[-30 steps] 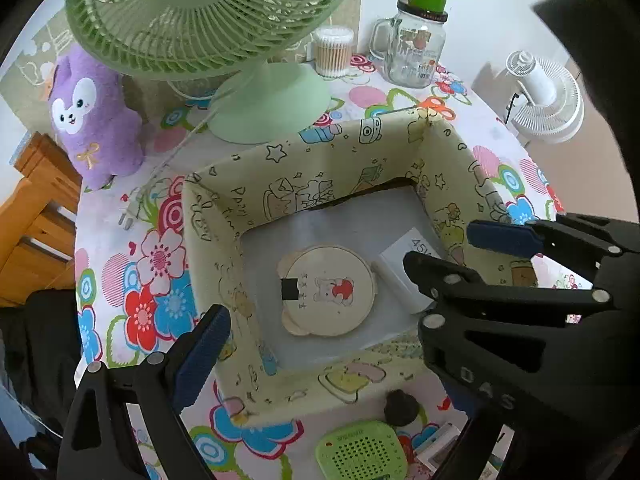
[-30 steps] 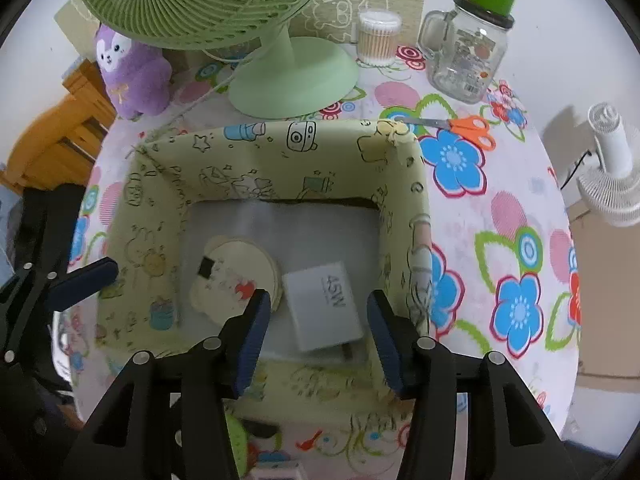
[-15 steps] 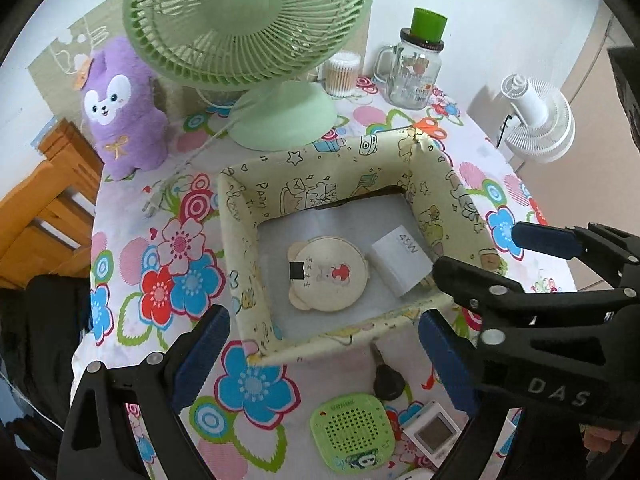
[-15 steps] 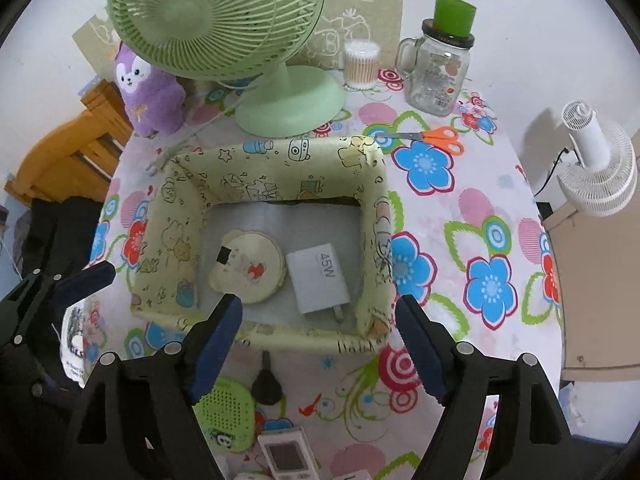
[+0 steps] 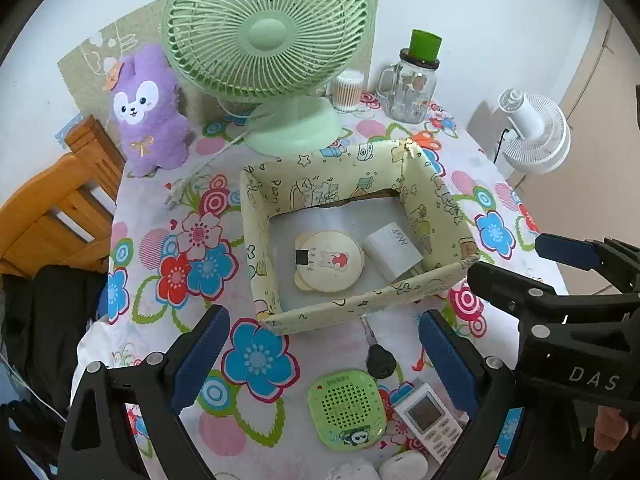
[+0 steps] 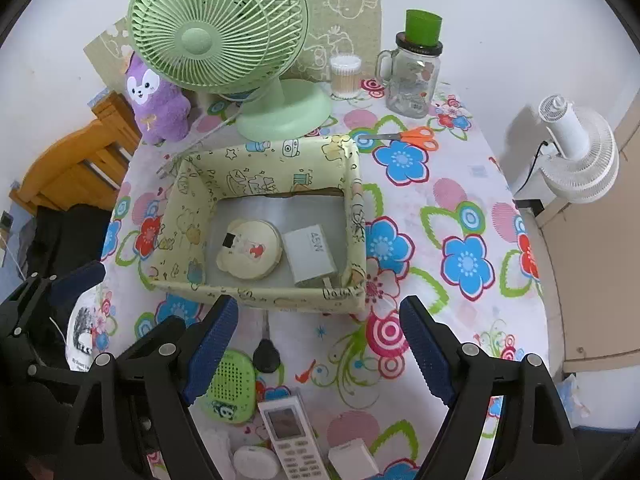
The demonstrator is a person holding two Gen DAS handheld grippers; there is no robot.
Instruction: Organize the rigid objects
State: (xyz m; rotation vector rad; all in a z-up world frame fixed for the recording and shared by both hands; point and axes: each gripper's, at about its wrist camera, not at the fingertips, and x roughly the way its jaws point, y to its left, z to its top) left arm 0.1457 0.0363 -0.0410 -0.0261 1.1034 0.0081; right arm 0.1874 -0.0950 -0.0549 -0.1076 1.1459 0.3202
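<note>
A pale yellow cartoon-print box (image 5: pixel 352 308) (image 6: pixel 256 294) sits mid-table. Inside lie a round cream mirror (image 5: pixel 329 261) (image 6: pixel 249 249) and a white 45W charger (image 5: pixel 394 249) (image 6: pixel 312 253). In front of the box lie a black key (image 5: pixel 380 354) (image 6: pixel 266 354), a green perforated gadget (image 5: pixel 347 414) (image 6: pixel 232 388), a white remote (image 5: pixel 430 418) (image 6: pixel 292 438), a white oval item (image 6: pixel 256 463) and a small white block (image 6: pixel 354 460). My left gripper (image 5: pixel 324 356) is open and empty above them. My right gripper (image 6: pixel 320 348) is open and empty too.
A green desk fan (image 5: pixel 272 48), a purple plush (image 5: pixel 146 108), a cotton-swab tub (image 5: pixel 349 90) and a glass jar with a green lid (image 5: pixel 414 80) stand at the back. Orange scissors (image 6: pixel 416 138) lie behind the box. A white floor fan (image 6: pixel 576 152) stands right, a wooden chair (image 5: pixel 52 208) left.
Both grippers pulled back and up from the box. The right gripper's jaws opened wider. The charger stays in the box. The loose items in front of the box came into view.
</note>
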